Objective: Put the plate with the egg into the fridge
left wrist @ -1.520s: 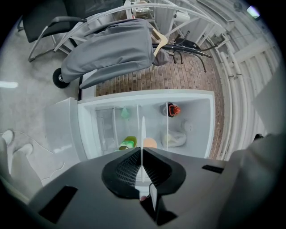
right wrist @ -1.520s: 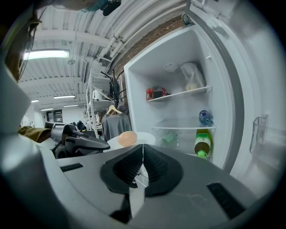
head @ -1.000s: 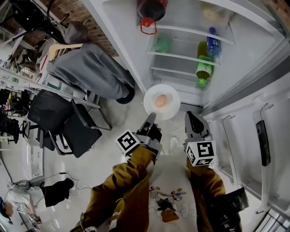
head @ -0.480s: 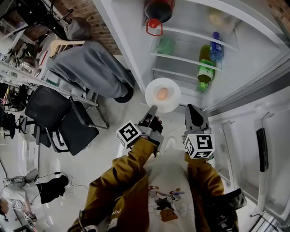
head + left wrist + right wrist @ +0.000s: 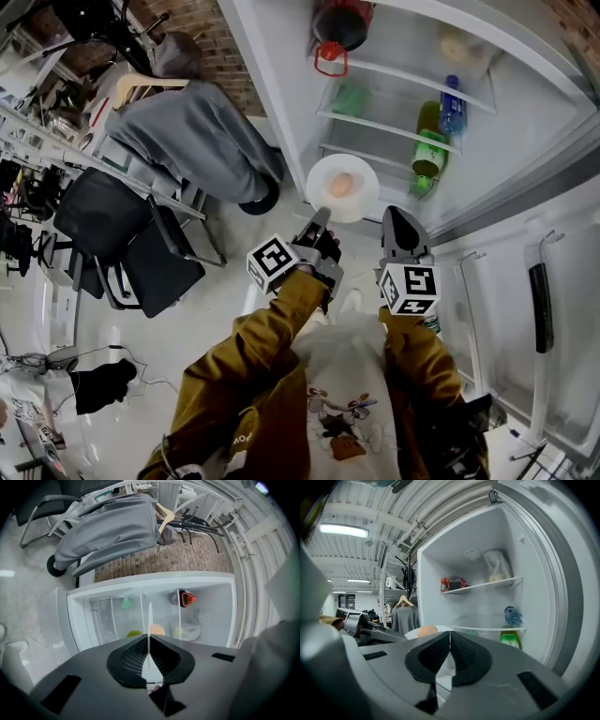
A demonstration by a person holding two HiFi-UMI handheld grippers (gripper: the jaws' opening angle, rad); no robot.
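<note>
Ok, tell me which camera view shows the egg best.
The head view: it looks down on the whole egg lying on the plate. The left gripper view sees the plate edge-on with the egg partly hidden; the right gripper view shows only its top.

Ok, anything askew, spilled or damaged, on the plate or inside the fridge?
Nothing stands out. The left claw grips the plate by its rim, about level, with the egg whole near its middle. In the fridge the green bottle and blue bottle stand upright; only the dark red-capped bottle lies on its side, with no spill.
</note>
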